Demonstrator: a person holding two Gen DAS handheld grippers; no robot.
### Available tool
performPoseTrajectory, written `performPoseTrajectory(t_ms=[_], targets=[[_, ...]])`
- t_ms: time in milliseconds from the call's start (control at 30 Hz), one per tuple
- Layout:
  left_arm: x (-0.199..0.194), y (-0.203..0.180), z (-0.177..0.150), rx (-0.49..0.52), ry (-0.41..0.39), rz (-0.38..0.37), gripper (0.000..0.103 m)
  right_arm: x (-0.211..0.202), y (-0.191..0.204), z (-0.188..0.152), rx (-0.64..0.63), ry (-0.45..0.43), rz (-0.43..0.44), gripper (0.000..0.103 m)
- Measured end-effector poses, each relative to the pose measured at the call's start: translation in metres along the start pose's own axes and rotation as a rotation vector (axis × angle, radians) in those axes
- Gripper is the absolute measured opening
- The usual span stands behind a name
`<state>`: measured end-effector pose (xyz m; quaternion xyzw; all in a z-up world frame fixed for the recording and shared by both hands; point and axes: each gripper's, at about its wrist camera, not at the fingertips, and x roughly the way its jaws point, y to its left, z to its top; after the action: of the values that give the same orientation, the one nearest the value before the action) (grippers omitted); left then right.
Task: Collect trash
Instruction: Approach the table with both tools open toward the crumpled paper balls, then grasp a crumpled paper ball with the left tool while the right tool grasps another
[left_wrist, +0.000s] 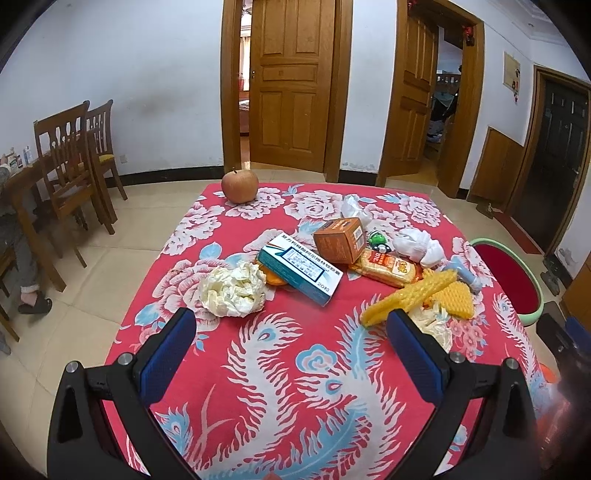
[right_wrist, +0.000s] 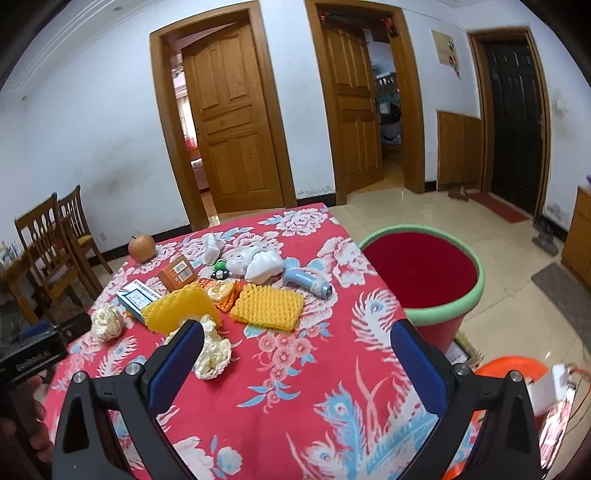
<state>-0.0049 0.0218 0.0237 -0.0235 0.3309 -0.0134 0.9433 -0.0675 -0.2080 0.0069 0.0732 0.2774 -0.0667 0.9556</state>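
**Both claws apart over littered desk**

Left claw (left_wrist: 291, 328) hangs w/ fingers spread, empty, above the red floral-cloth desk (left_wrist: 295, 387). Crumpled white paper ball (left_wrist: 233, 288) lies just ahead of its left finger; blue-white cardboard medicine box (left_wrist: 300, 273) further ahead. Right claw (right_wrist: 297, 343) is also wide apart, empty; crumpled cream paper wad (right_wrist: 214, 350) sits beside its left finger, yellow foam mesh sleeve (right_wrist: 267, 305) ahead, red plastic bucket w/ green rim (right_wrist: 424, 273) ahead-right, off the desk.

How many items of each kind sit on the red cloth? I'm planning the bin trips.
Crumpled paper balls: 2
Yellow foam nets: 2
Boxes: 2
Snack packet: 1
White wads: 2
Blue bottle: 1
Green toy: 1
Apple: 1
Total: 12
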Motion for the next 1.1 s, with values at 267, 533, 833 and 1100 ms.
performPoseTrajectory(t_ms=[267,533,833,1100], targets=[[0.002,0.001,0.004,0.009,-0.011,0.026,0.102,-0.001,0.004,0.008,-0.026,-0.018,0.002,0.103],[0.010,0.011,0.005,-0.004,0.001,0.008,0.102,0.002,0.010,0.011,-0.016,-0.008,-0.002,0.103],[0.020,0.029,0.005,-0.020,0.015,0.026,0.102,0.009,0.009,0.011,-0.004,0.003,-0.026,0.103],[0.029,0.045,0.010,-0.024,0.033,0.056,0.102,0.022,0.008,0.015,0.005,0.043,-0.017,0.103]])
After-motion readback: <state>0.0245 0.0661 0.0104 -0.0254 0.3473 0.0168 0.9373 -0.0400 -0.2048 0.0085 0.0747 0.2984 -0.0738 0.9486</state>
